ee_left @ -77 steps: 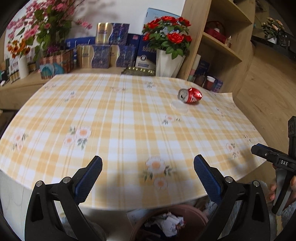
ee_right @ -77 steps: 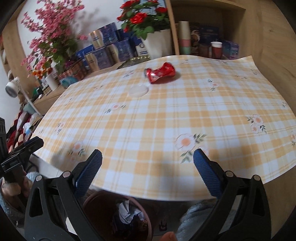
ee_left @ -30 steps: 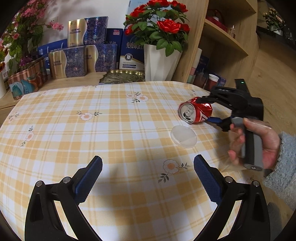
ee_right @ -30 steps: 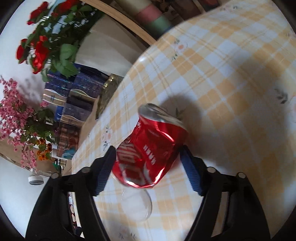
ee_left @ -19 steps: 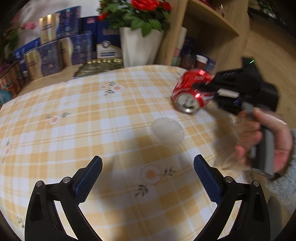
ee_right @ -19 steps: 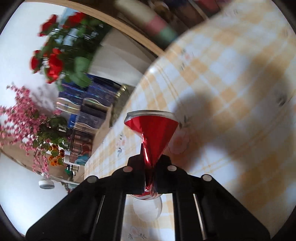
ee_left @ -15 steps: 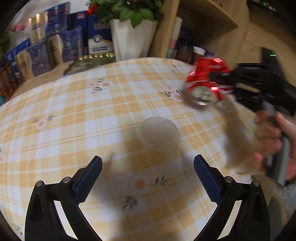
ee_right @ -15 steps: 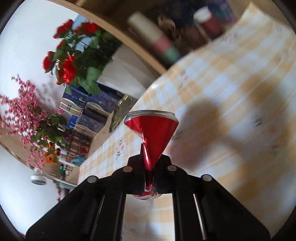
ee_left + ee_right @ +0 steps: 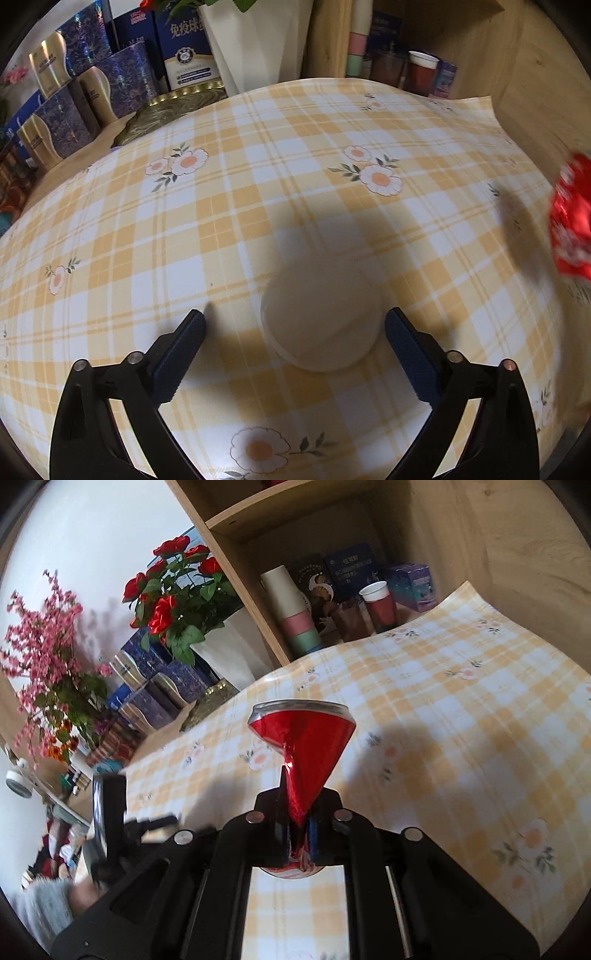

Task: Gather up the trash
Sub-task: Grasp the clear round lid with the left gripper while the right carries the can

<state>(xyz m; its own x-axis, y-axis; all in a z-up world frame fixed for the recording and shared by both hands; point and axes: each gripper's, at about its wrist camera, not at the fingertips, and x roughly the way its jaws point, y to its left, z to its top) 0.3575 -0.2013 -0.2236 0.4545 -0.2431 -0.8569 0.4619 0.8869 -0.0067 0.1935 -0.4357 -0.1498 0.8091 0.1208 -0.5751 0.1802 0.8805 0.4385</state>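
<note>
My right gripper (image 9: 297, 805) is shut on a crushed red can (image 9: 301, 738), pinched flat at its middle and held above the checked tablecloth (image 9: 461, 720). The same can (image 9: 572, 221) shows blurred at the right edge of the left wrist view. A round translucent plastic lid (image 9: 320, 314) lies flat on the tablecloth (image 9: 221, 221). My left gripper (image 9: 295, 332) is open and hovers low over it, one finger on each side of the lid and apart from it. The left gripper's body (image 9: 122, 819) appears at the lower left of the right wrist view.
A white vase with red roses (image 9: 173, 590), blue and gold boxes (image 9: 74, 92) and a gold tray (image 9: 173, 107) stand behind the table. A wooden shelf (image 9: 332, 590) holds stacked paper cups (image 9: 295, 613) and a red cup (image 9: 421, 74). A grey sleeve (image 9: 44, 904) shows at lower left.
My right gripper closed on the can, crushing it flat, then lifted it off the table and away to the right. My left gripper moved forward and down over the lid.
</note>
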